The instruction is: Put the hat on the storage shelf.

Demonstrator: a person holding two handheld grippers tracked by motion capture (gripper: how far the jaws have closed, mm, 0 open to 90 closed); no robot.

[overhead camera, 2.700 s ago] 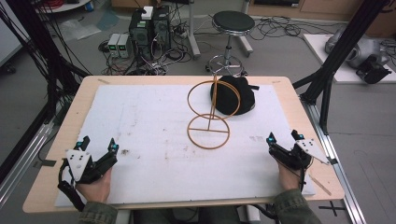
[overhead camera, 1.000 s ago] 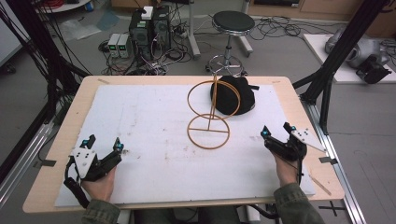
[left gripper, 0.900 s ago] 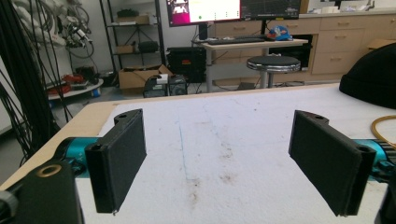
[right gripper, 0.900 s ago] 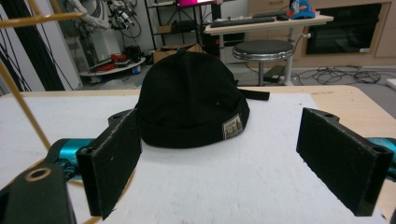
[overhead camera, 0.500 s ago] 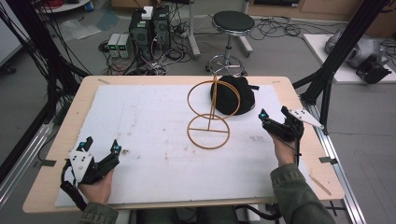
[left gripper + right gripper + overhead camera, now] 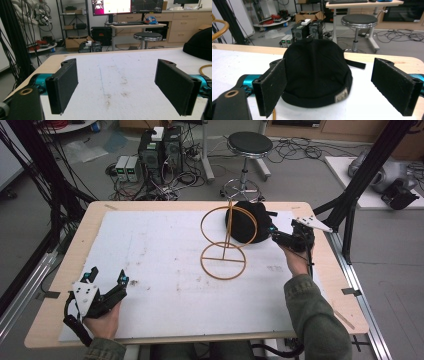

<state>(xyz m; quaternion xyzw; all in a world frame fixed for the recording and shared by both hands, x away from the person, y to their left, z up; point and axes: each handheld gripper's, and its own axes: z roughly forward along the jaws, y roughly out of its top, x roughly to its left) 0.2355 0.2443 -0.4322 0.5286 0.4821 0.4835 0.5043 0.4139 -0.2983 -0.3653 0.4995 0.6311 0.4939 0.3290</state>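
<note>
A black cap lies at the back right of the white sheet. Just in front of it stands a brass wire stand, made of a flat ring base, an upright rod and an upright ring. My right gripper is open at the cap's right side. In the right gripper view the cap sits between the spread jaws of my right gripper, and the left jaw overlaps the cap's brim. My left gripper rests open near the front left with nothing in it. In the left gripper view it faces bare sheet, with the cap at the far right.
The white sheet covers most of a wooden table. Black frame posts stand at the table's right and left. A stool and computer boxes are on the floor beyond the far edge.
My right gripper has moved from the front right forward to the cap's right side, staying open. The left gripper has barely shifted. Cap and stand have not moved.
</note>
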